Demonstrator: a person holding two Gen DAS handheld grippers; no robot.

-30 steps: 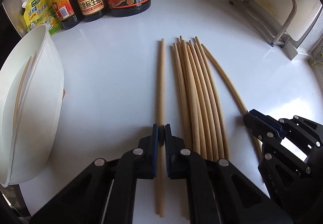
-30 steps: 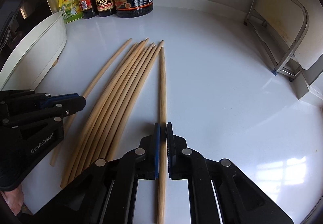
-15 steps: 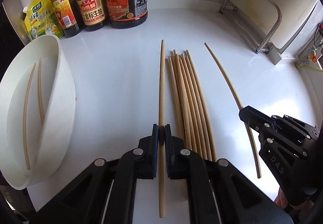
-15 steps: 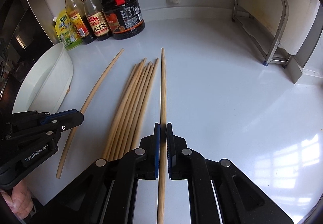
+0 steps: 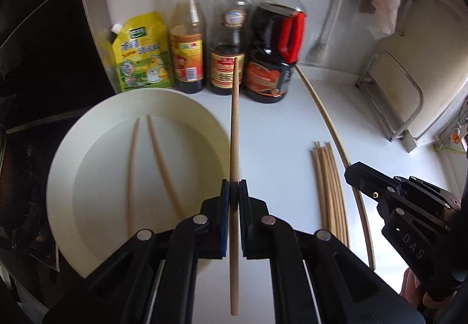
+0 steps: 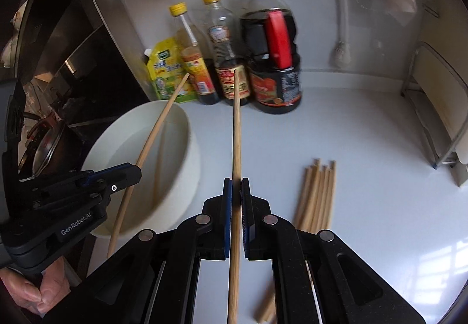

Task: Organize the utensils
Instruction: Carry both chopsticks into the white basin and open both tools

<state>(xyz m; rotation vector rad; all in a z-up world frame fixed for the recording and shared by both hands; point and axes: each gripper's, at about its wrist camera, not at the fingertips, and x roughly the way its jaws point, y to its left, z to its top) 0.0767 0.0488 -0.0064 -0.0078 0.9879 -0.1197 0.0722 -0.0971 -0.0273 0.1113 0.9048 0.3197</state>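
My left gripper [image 5: 234, 191] is shut on a wooden chopstick [image 5: 234, 125] and holds it in the air beside the right rim of a white bowl [image 5: 67, 166]; two chopsticks [image 5: 158, 154] lie inside the bowl. My right gripper [image 6: 236, 188] is shut on another chopstick [image 6: 236, 131], lifted to the right of the bowl [image 6: 187, 154]. A bundle of several chopsticks [image 5: 329, 186] lies on the white counter; it also shows in the right wrist view [image 6: 317, 192]. The left gripper [image 6: 133, 175] and its chopstick [image 6: 158, 131] show over the bowl in the right wrist view.
A yellow pouch [image 5: 140, 52], two yellow-capped bottles [image 5: 187, 40] and a big dark soy sauce jug [image 5: 275, 43] stand against the back wall. A metal rack [image 5: 392, 96] stands at the right. A dark stove [image 6: 64, 60] lies left of the bowl.
Both grippers have lifted their chopsticks off the counter and swung left toward the bowl. The bundle now lies to the right of both grippers.
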